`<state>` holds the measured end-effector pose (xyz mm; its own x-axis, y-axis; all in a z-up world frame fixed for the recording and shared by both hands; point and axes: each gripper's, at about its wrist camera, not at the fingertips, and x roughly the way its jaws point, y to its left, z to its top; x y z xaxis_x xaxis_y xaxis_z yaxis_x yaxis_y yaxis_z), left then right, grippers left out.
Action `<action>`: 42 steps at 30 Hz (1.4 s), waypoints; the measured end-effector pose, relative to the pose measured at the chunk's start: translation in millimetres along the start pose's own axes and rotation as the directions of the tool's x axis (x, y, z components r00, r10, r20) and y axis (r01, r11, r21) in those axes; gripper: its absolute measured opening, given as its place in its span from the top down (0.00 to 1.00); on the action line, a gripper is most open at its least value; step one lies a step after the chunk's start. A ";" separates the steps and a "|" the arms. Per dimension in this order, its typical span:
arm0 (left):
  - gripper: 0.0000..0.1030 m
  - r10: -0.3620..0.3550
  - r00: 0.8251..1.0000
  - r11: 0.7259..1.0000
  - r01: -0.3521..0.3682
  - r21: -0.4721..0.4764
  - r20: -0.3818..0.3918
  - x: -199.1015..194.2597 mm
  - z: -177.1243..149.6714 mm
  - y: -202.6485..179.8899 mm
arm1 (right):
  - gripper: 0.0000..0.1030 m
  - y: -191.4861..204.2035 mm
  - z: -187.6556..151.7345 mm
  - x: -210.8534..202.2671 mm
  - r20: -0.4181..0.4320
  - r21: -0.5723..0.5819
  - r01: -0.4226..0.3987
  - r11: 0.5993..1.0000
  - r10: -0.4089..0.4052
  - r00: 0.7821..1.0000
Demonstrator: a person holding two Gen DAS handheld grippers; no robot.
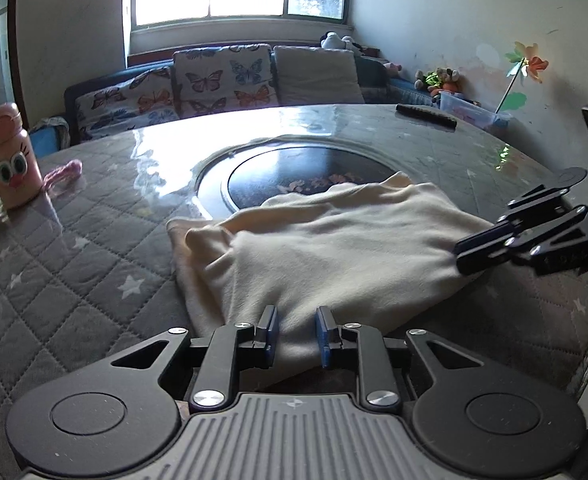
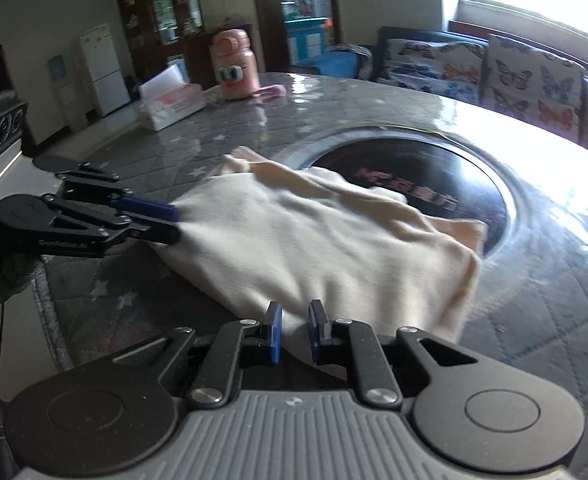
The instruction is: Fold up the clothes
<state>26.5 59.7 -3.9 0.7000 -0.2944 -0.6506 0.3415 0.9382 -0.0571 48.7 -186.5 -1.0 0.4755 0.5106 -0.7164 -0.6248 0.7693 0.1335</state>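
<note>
Covering the table (image 1: 93, 264), grey star quilting; each claw, left (image 1: 296, 332) and right (image 2: 295, 326), pinches cream cloth (image 1: 334, 248).

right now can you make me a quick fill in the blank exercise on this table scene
1. Both grippers grip the edge of a ____-coloured garment.
2. The bottle with cartoon eyes is ____ in colour.
3. The sofa cushions carry a print of ____.
4. The grey quilted table cover bears white ____.

Missing words: cream; pink; butterflies; stars
</note>
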 end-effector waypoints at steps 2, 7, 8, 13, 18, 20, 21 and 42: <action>0.77 -0.003 1.000 1.000 0.003 -0.020 0.003 -1.5 3.9 4.5 | 0.88 -9.2 -2.8 -3.5 -0.002 0.042 -0.014 0.999 0.014 1.000; 0.77 0.057 0.998 0.997 -0.055 -0.053 0.037 2.4 25.3 19.4 | 0.86 -8.8 6.1 -8.1 0.018 0.023 0.002 1.000 -0.003 1.000; 0.77 0.068 0.997 0.996 -0.066 -0.064 0.036 6.3 29.8 23.3 | 0.85 -8.7 9.0 -7.1 0.024 0.017 0.006 1.000 -0.006 1.000; 0.77 0.108 0.994 0.988 -0.106 -0.113 0.008 29.9 44.0 42.1 | 0.84 -11.0 20.1 2.1 0.033 -0.002 0.015 1.000 -0.015 0.999; 0.80 0.132 0.991 0.983 -0.134 -0.125 -0.019 50.1 48.8 53.1 | 0.83 -17.0 27.5 10.9 0.034 -0.006 0.032 0.999 -0.032 0.999; 0.91 0.134 0.991 0.984 -0.135 -0.118 -0.021 54.7 48.3 54.6 | 0.82 -20.8 30.8 14.9 0.034 -0.003 0.036 0.999 -0.036 0.999; 0.93 0.138 0.990 0.984 -0.139 -0.111 -0.018 55.3 48.2 54.1 | 0.81 -23.4 32.3 17.2 0.034 -0.002 0.037 0.999 -0.037 0.999; 0.91 0.135 0.991 0.985 -0.132 -0.110 0.023 47.5 62.8 47.4 | 0.79 -39.2 58.2 49.6 0.038 -0.017 0.040 0.999 -0.040 0.998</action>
<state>115.3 78.8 10.1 0.7540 -0.1689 -0.6348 0.1751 0.9831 -0.0536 132.8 -169.0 -1.9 0.5232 0.4939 -0.6945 -0.6156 0.7826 0.0929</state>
